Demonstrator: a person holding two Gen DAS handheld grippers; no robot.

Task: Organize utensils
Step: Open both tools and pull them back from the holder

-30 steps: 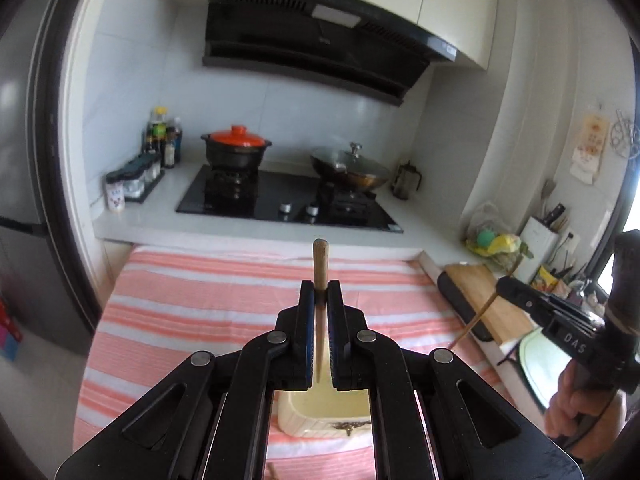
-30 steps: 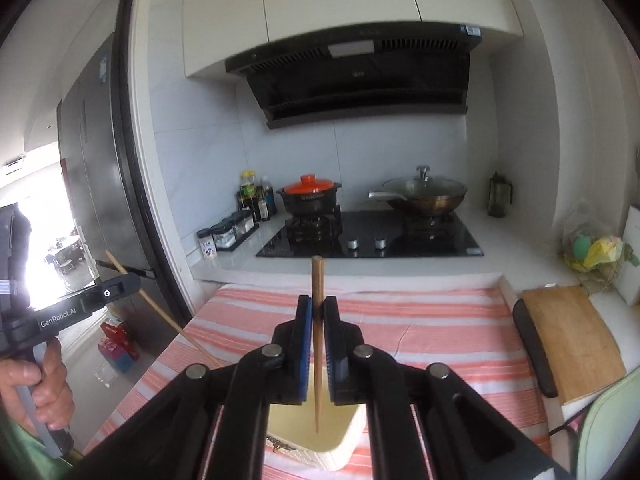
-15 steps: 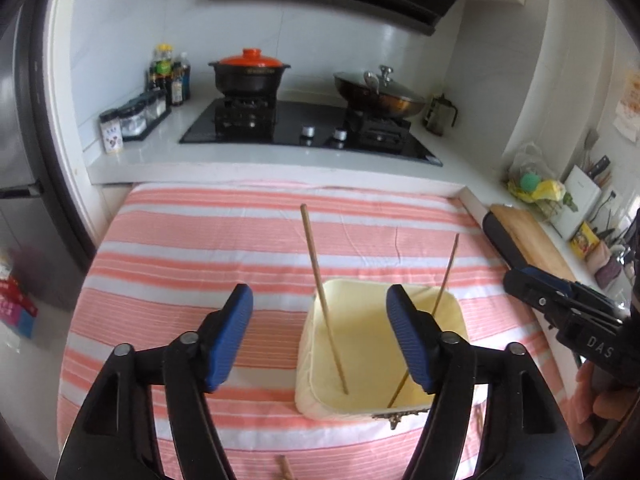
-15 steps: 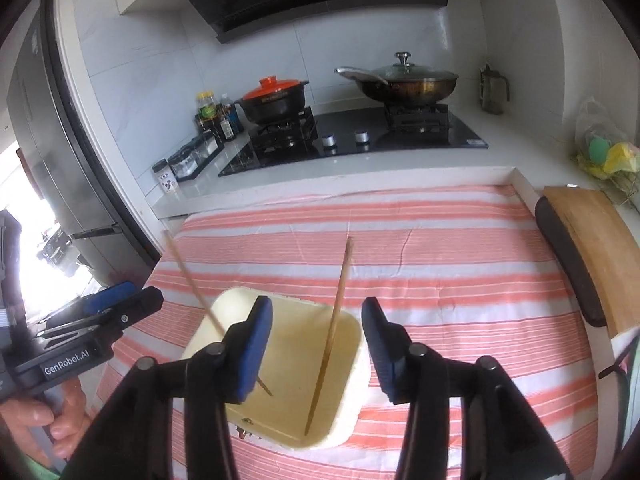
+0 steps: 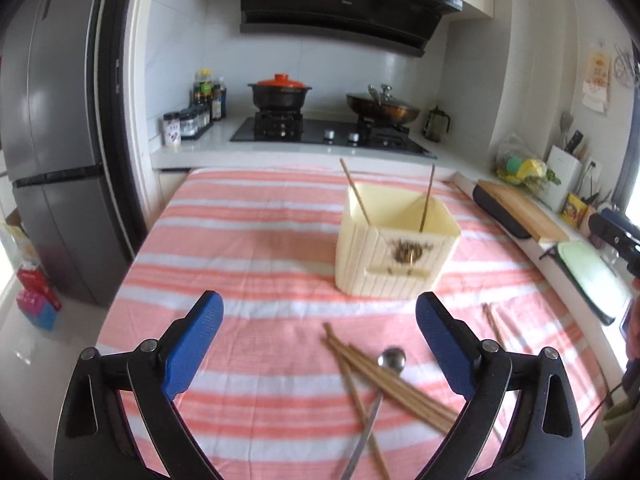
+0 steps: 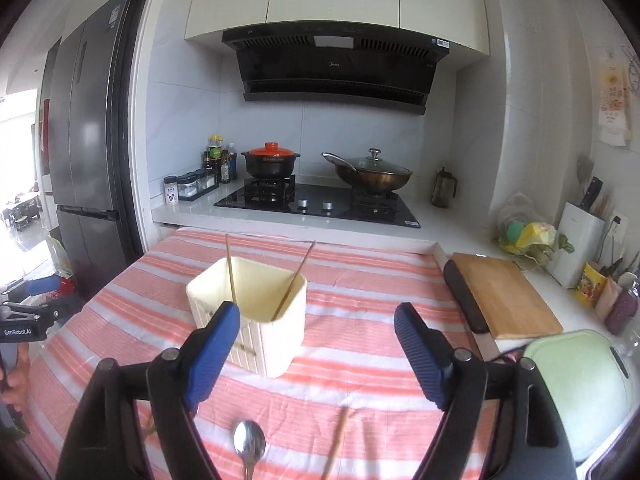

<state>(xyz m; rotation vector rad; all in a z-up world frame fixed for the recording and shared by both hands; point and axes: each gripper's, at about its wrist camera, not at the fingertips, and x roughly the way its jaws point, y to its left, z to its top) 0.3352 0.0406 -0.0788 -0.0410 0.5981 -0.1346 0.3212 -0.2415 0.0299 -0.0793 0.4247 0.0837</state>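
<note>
Both tools are empty; the left gripper [image 5: 319, 334] hangs with its jaws spread wide above the near part of the tabletop [image 5: 248, 248], and the right gripper [image 6: 316, 338] is spread just as wide with nothing between its blue pads [image 6: 420, 352].

The loose pile looks like the main risk: the chopsticks [image 5: 384, 376] lie crossed in a bundle near the front edge of the tabletop, and the spoon [image 5: 390, 360] lies across them with its bowl on top; closing on one stick there could drag its neighbours or flip the spoon, and a thin round stick may roll out of flat pads if it is caught off-centre. Another stick [image 5: 493, 322] lies apart toward the right edge, close enough that a careless nudge might send it off the cloth. The holder [image 5: 394, 252] is tall and probably light; a stick pushed against its rim instead of dropped in could tip it or shove it along the striped cloth. The left view is blurred low down, so the exact count of sticks in the pile is unclear.

The cream holder stands right of centre on the tabletop, well short of the far edge; it holds two chopsticks, one [image 6: 231, 276] leaning against the left wall and one [image 6: 294, 280] slanting toward the right corner, both poking above the rim; the rest of it appears empty.
</note>
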